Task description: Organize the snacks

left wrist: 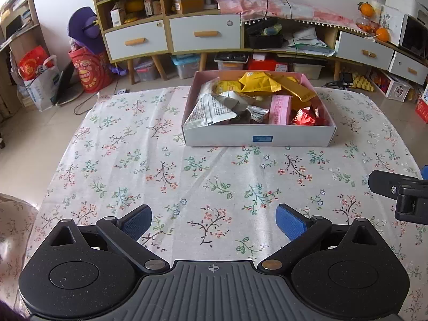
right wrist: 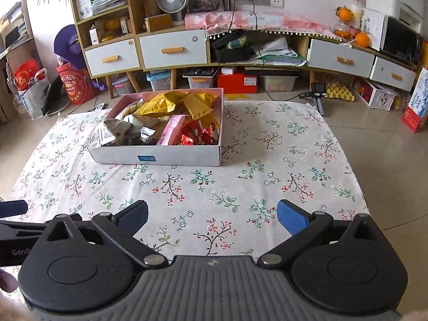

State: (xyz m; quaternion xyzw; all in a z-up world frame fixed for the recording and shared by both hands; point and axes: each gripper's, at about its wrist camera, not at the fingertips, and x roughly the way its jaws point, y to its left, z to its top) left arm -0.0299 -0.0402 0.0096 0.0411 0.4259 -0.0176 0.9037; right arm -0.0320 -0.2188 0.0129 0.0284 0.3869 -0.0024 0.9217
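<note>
Left gripper (left wrist: 213, 220) and right gripper (right wrist: 212, 217), black two-finger claws with blue pads, both stand released, nothing between the jaws. Each hangs over bare floral tablecloth (left wrist: 149, 165), wide room ahead. One white cardboard box with pink lining (left wrist: 258, 136) sits near the far table edge, holding mixed snack packets (left wrist: 263, 81): several yellow, one pink, some red, some grey.

Under my cameras: tablecloth (left wrist: 165, 176), matt woven cloth, creased. Box (left wrist: 219, 135), smooth matt cardboard. Snack wrappers (left wrist: 256, 84), glossy crinkled foil and plastic film. My left gripper (left wrist: 214, 220): matt speckled black plastic, ribbed blue pads (left wrist: 290, 220), dull metal pins.
</note>
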